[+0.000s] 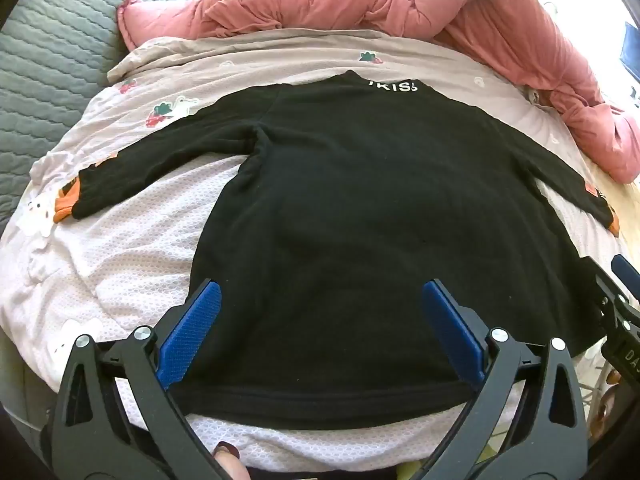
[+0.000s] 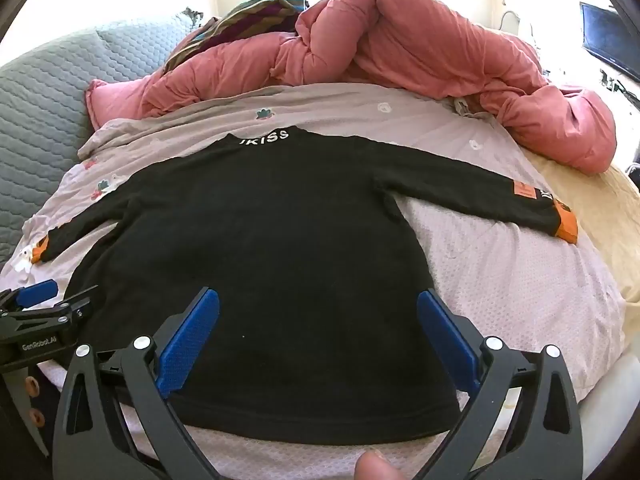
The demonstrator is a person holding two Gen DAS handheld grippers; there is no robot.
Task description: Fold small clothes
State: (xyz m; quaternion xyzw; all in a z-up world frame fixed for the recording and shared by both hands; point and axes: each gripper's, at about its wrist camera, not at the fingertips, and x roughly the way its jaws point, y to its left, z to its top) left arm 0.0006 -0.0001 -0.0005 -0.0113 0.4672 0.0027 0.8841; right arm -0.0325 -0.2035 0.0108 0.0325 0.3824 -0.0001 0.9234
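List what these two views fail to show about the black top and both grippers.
- Black top: underside hidden in both views by its own cloth lying on the pink sheet.
- Collar lettering: first letter unclear; in the left wrist view the fold cuts it.
- Orange sleeve patch: print too small.
- Left gripper and right gripper, both open: whether their fingers touch the top cannot be told.

the black sweater's (image 1: 360,220) right cuff was cut by the left wrist view's edge. below its hem, the gripper bodies hid the pale sheet (image 2: 500,260). beyond its collar, the striped cloth (image 2: 256,16) lay mostly hidden behind the pink duvet (image 2: 420,52).
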